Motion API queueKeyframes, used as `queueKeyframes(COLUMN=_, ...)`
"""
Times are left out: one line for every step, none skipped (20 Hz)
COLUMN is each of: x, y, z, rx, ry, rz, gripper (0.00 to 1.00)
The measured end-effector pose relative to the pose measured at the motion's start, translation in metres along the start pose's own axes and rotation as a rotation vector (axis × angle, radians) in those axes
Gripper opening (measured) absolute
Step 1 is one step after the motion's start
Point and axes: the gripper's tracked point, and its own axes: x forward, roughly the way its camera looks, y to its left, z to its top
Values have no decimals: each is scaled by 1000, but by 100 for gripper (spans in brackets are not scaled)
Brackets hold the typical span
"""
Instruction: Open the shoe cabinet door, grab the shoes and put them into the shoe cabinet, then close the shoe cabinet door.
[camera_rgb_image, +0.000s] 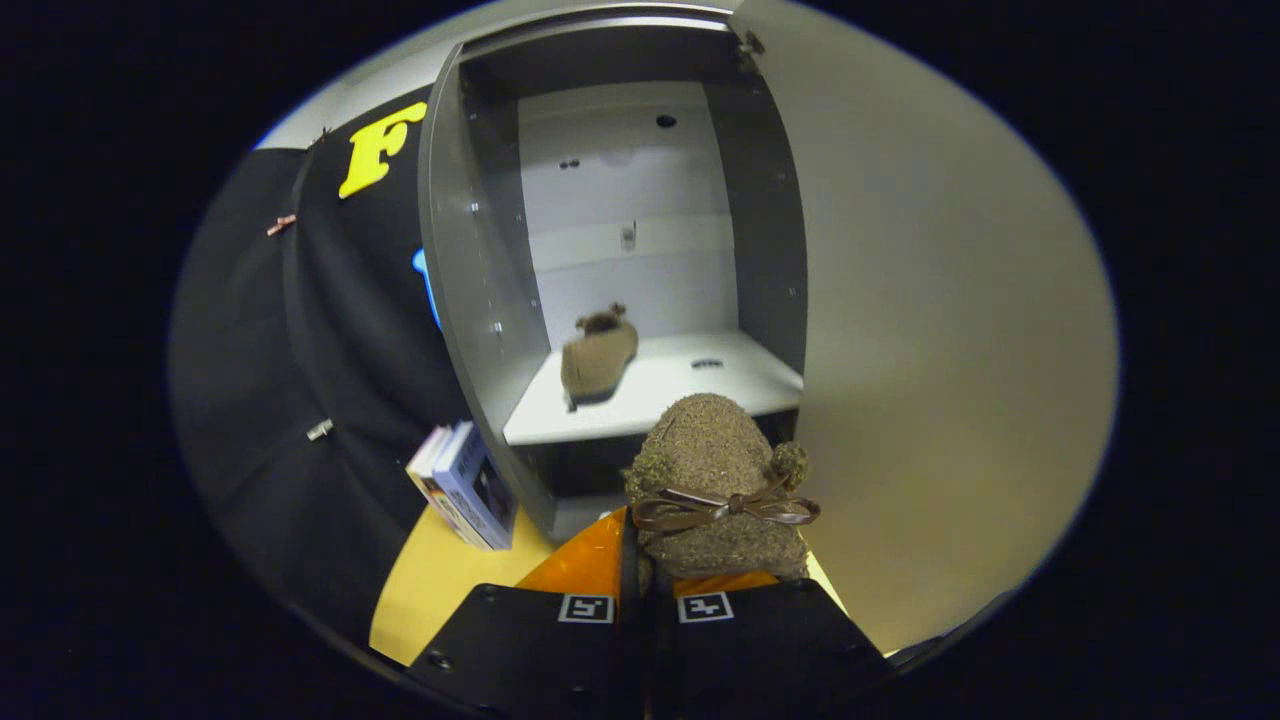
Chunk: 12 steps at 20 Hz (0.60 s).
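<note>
A grey shoe cabinet (470, 300) stands open, its pale door (930, 330) swung wide to the right and its interior exposed. Inside, on the white shelf (690, 390), one brown suede slipper (598, 358) lies flat toward the left side, its fuzzy collar toward the back wall. Its mate, a second fuzzy brown slipper (715, 470) with a dark brown ribbon bow (725, 507) across the top and a small pompom beside it, is held upright in the claw (645, 585), whose fingers are closed against it, just in front of and below the shelf's front edge.
</note>
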Motion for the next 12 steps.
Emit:
queueKeyframes(x=6, y=5, z=20, rx=3, ry=-14, rz=18, gripper=8)
queueKeyframes(x=16, y=6, z=38, rx=0, ry=-23, rz=24, gripper=8)
queueKeyframes(x=26, y=5, z=55, rx=-15, ry=-30, rz=24, gripper=8)
queueKeyframes(x=35, y=3, z=73, rx=-27, ry=-50, rz=19, gripper=8)
queueKeyframes(x=47, y=2, z=91, rx=-39, ry=-68, rz=13, gripper=8)
queueKeyframes(x=61, y=-1, z=108, rx=-48, ry=-90, rz=10, gripper=8)
queueKeyframes(x=74, y=-3, z=120, rx=-55, ry=-93, rz=4, gripper=8)
queueKeyframes(x=89, y=-4, z=129, rx=-54, ry=-92, rz=-2, gripper=8)
queueKeyframes(x=106, y=-8, z=138, rx=-54, ry=-93, rz=-8, gripper=8)
queueKeyframes(x=125, y=-13, z=144, rx=-54, ry=-84, rz=-14, gripper=8)
queueKeyframes(x=143, y=-18, z=147, rx=-62, ry=-77, rz=-24, gripper=8)
queueKeyframes(x=158, y=-23, z=147, rx=-69, ry=-61, rz=-34, gripper=8)
